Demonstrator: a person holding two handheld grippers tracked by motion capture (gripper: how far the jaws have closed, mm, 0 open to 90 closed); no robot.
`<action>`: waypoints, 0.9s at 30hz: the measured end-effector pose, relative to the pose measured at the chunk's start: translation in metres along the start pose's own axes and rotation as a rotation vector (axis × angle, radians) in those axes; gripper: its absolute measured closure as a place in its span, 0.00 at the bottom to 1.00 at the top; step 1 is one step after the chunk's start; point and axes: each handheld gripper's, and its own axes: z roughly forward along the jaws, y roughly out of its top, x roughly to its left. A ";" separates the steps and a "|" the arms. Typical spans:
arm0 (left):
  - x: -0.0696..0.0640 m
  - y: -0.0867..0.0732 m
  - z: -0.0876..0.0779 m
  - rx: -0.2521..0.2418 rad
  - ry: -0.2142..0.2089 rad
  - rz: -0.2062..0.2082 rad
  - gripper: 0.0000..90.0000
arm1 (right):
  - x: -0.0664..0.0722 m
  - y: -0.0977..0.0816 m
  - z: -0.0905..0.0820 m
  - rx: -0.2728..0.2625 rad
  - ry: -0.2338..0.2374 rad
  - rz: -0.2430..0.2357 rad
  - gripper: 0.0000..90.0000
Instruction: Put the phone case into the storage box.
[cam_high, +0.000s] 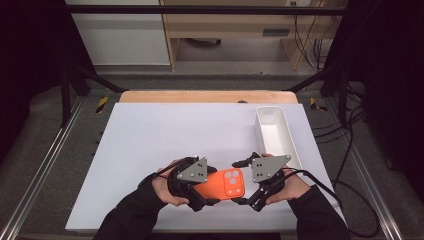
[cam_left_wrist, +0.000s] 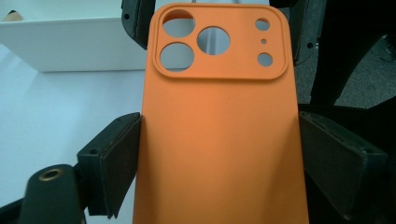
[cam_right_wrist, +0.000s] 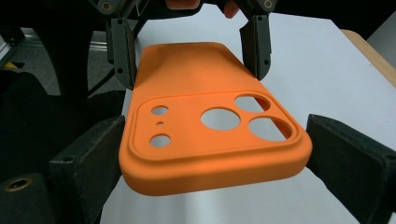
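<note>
My left gripper (cam_high: 200, 192) clamps the orange silicone phone case (cam_high: 225, 184), its long axis pointing into my right gripper's (cam_high: 244, 182) half-closed, not-yet-gripping jaws.

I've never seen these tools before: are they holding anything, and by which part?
Yes. The left gripper clamps the orange phone case by its long sides at the plain end. The right gripper straddles the camera-cutout end, touching one side, with a gap at the other.
</note>
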 end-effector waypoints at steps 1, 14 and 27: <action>0.000 0.000 0.000 0.000 -0.003 0.005 0.17 | 0.000 0.000 0.000 -0.002 0.007 0.001 0.09; -0.001 -0.001 0.000 -0.003 -0.024 0.019 0.17 | 0.001 -0.001 0.001 -0.026 0.072 0.000 0.17; 0.002 -0.002 0.000 -0.017 -0.042 0.007 0.17 | -0.002 -0.001 0.000 -0.033 0.086 0.025 0.19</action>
